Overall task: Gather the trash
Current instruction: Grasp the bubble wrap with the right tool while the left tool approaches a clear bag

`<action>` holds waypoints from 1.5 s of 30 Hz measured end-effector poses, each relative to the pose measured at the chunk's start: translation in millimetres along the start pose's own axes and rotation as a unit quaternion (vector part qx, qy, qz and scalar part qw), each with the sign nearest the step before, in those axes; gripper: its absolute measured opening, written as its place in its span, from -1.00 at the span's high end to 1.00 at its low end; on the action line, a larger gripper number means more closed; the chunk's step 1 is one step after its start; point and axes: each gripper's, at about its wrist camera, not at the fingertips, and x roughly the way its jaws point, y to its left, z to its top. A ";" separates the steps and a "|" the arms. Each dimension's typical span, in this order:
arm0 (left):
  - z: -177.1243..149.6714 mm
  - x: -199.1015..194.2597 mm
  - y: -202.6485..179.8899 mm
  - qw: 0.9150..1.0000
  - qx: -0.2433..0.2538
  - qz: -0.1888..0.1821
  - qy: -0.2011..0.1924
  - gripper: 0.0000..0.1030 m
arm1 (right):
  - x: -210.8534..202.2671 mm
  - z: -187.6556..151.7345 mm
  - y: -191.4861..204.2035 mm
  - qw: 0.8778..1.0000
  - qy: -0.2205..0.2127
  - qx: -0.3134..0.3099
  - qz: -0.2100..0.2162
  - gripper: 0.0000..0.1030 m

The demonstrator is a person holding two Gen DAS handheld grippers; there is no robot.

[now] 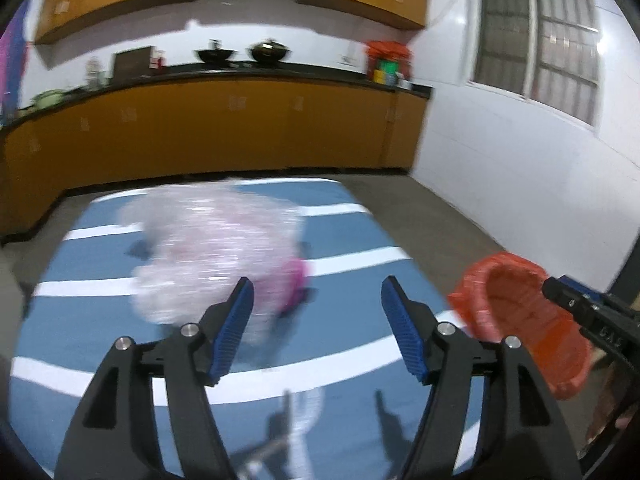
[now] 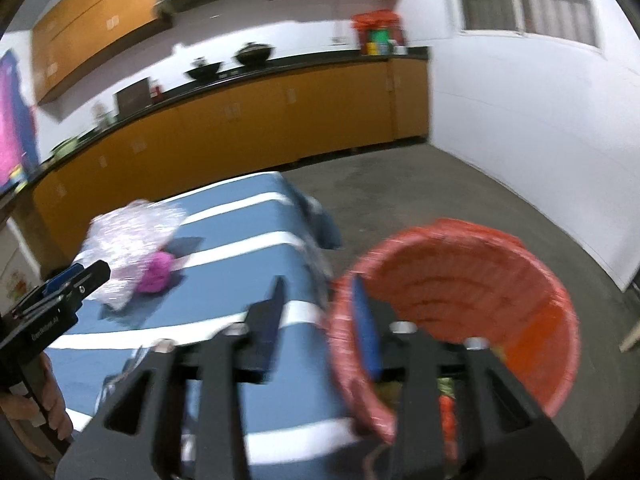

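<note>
A crumpled clear plastic wrap with a pink lump beside it lies on the blue white-striped table; it also shows in the right wrist view, with the pink lump. My left gripper is open and empty, just short of the wrap. My right gripper holds the rim of an orange bin at the table's right edge, one finger inside, one outside. The bin also shows in the left wrist view.
Orange kitchen cabinets with a dark counter run along the back wall. A white wall with a window stands to the right. Grey floor surrounds the table. Some trash lies at the bin's bottom.
</note>
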 end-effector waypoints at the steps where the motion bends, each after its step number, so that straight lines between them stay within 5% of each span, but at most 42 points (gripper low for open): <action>1: -1.4 -5.1 12.8 1.000 -0.006 0.015 -0.004 -0.29 | 2.6 2.1 11.9 1.000 -0.002 -0.007 0.011 -0.03; 12: -15.9 -47.3 133.8 0.988 -0.089 0.128 -0.021 -0.29 | 66.0 24.7 157.2 0.988 0.031 -0.081 0.126 -0.02; 20: -25.1 -67.7 182.5 0.979 -0.125 0.161 -0.024 -0.29 | 112.0 32.0 215.5 0.985 0.055 -0.113 0.119 -0.14; 27: -28.0 -69.3 197.0 0.976 -0.144 0.164 -0.020 -0.29 | 129.5 20.0 212.1 0.985 0.089 -0.108 0.098 -0.25; 32: -28.3 -67.5 197.3 0.976 -0.150 0.160 -0.018 -0.29 | 129.5 13.9 207.7 0.984 0.097 -0.112 0.097 0.41; 45: -23.6 -55.9 178.6 0.981 -0.136 0.141 -0.013 -0.29 | 88.8 22.7 171.6 0.988 0.055 -0.083 0.119 0.52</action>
